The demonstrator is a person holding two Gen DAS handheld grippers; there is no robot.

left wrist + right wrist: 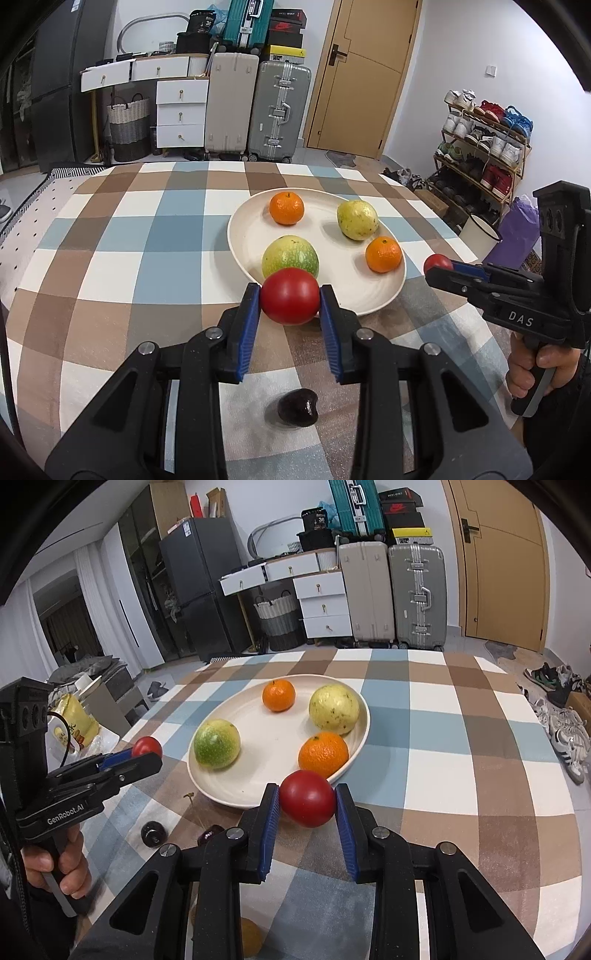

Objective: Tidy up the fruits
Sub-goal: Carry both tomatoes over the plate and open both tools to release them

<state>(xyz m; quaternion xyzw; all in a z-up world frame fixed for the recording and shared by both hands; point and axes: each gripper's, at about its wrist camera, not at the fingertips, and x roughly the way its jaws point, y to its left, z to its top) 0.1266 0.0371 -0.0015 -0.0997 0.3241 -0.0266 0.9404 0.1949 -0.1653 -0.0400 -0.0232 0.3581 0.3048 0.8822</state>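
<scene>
While both hands are hovering at the near edge of the white plate (384, 295), each pair of tongs is gripping a red tomato. The left tongs (290, 295) are pinching 1 tomato (290, 295) between their blue pads (248, 314), just above the checked cloth on the worktop (110, 258), in front of the plate's near rim. The right tongs (307, 798) are clamping the other tomato (307, 798) the same way, at the plate's near rim beside an orange (323, 754). On the plate are lying 4 fruits, well apart from one another: 2 oranges, a green-and-yellow round fruit (290, 256) and a pale yellow one (357, 219). A dark fruit (298, 408) is sitting on the cloth below the left tongs.
</scene>
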